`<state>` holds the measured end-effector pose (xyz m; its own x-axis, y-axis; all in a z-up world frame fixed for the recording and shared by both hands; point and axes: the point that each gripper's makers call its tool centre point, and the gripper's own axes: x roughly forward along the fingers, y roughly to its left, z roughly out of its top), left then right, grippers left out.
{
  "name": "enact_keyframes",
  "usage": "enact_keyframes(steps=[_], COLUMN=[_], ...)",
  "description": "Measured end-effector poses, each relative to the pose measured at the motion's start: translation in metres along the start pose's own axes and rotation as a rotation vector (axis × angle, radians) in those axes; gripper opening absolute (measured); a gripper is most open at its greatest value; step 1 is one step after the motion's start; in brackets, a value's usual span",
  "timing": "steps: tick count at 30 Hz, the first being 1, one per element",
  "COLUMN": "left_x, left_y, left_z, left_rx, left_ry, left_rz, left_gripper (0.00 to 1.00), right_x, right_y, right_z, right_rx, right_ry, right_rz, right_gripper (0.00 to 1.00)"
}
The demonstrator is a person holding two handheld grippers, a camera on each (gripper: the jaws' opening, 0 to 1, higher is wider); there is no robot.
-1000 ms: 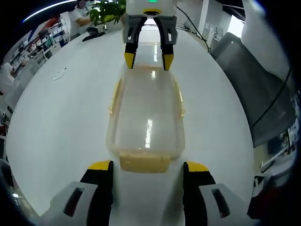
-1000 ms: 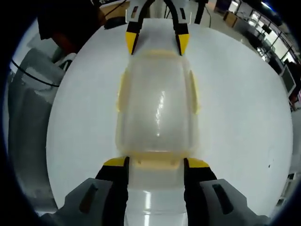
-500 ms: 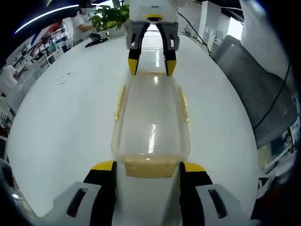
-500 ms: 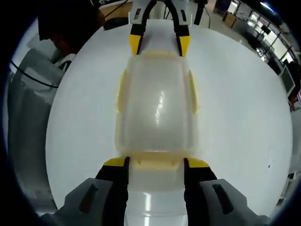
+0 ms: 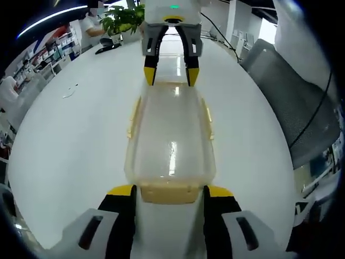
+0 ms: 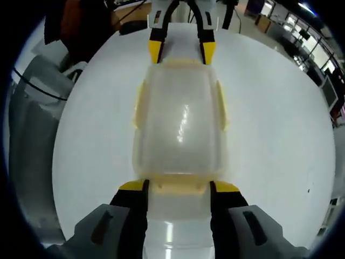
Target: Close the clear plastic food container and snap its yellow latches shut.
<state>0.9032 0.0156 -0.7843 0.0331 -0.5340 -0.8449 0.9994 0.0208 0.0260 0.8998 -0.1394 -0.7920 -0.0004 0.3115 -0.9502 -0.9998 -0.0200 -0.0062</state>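
The clear container [image 5: 171,141] is lying on the white table [image 5: 70,140] between the left gripper [image 5: 168,195] and right gripper [image 6: 176,191], each straddling an end latch [image 5: 168,192] with fingers spread, and this light, slippery plastic is probably wanting pressure squarely on its stiffer yellow tabs.

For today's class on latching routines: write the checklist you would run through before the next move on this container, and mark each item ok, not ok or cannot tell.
1. Lid sits on the container: ok, it covers the top.
2. Left gripper lined up with the near end latch: ok, a jaw on either side.
3. Right gripper lined up with the opposite end latch: ok.
4. End latches snapped: cannot tell.
5. Side latches snapped: cannot tell.
6. Container flat on the white table: ok.
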Motion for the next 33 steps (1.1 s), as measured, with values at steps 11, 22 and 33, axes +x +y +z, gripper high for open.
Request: enact_keyframes(steps=[11, 22, 33], left_x=[0.0004, -0.0011, -0.0008], left_y=[0.0008, -0.0001, -0.0027], left_z=[0.0, 0.0008, 0.0023], left_rx=[0.001, 0.001, -0.007], left_ry=[0.003, 0.008, 0.024], left_rz=[-0.002, -0.004, -0.002], left_gripper=[0.43, 0.36, 0.34], right_x=[-0.0018, -0.003, -0.0017], right_y=[0.0043, 0.0057, 0.003], right_z=[-0.0009, -0.0008, -0.0013], right_rx=[-0.013, -0.014, -0.004], right_ry=[0.002, 0.002, 0.001], right_rz=[0.002, 0.003, 0.004], right_gripper=[0.39, 0.38, 0.37])
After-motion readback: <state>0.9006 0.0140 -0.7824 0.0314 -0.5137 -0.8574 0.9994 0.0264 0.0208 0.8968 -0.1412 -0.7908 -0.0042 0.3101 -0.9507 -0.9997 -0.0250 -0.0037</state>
